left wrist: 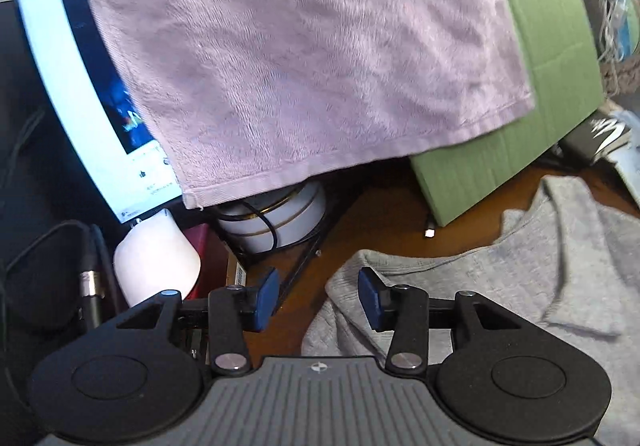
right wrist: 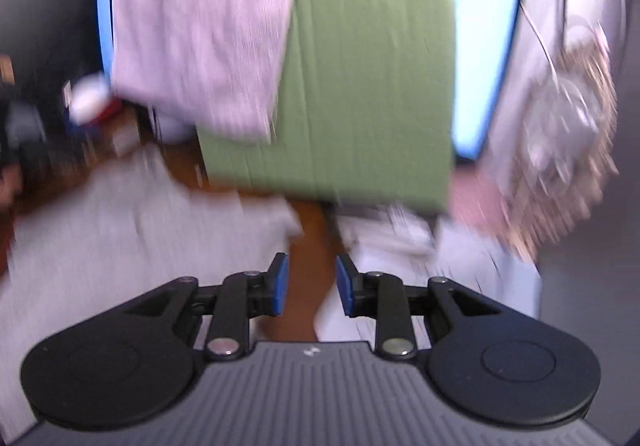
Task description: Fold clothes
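Left gripper (left wrist: 318, 296) spread and empty, grey garment (left wrist: 500, 286) crumpled on the bench (left wrist: 384, 221) under its right finger, pink towel (left wrist: 300, 57) hanging ahead, right gripper (right wrist: 308, 286) parted, empty, garment (right wrist: 120, 246) blurred at its left, green board (right wrist: 360, 85) ahead.

This looks like a home desk corner doubling as a laundry spot. A lit computer monitor (left wrist: 60, 57) stands at the back of a brown wooden tabletop (left wrist: 384, 221), half covered by a pale lilac fleecy towel (left wrist: 304, 45) draped over it beside a flat green cardboard sheet (left wrist: 552, 45). Around its foot crowd black cables (left wrist: 264, 230), a round white gold-banded container (left wrist: 288, 213) and a crumpled grey knit garment (left wrist: 520, 278), household clutter rather than office order.
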A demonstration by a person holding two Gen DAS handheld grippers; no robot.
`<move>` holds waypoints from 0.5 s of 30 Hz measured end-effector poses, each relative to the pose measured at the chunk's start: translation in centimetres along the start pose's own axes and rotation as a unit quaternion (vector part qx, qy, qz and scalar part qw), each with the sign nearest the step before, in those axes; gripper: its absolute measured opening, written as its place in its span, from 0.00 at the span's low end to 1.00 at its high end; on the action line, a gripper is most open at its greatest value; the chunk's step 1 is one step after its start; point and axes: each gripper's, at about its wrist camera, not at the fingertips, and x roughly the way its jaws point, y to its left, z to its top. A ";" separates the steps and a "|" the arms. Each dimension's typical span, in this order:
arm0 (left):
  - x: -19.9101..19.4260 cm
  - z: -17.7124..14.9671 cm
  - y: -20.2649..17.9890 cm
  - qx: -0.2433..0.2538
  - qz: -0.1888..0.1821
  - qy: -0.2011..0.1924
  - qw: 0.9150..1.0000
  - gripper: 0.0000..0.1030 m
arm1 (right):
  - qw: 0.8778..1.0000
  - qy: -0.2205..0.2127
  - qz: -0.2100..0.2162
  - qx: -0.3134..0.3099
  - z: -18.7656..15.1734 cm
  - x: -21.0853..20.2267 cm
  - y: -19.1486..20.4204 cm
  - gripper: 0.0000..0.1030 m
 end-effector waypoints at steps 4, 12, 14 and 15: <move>-2.0 0.0 -3.0 0.009 -0.054 -0.010 0.998 0.42 | 0.997 0.069 -0.007 -0.030 -4.7 0.9 -0.2 0.27; 1.0 0.4 -10.5 0.034 -0.114 0.012 0.993 0.41 | 0.996 0.075 0.039 -0.011 -6.9 2.5 -0.3 0.03; 2.4 0.2 -11.6 0.037 -0.117 0.021 0.992 0.39 | 0.997 0.073 0.023 -0.030 -7.0 1.9 0.2 0.03; 3.0 0.1 -11.8 0.037 -0.113 0.026 0.993 0.36 | 0.997 0.068 0.007 -0.042 -7.0 1.5 0.4 0.03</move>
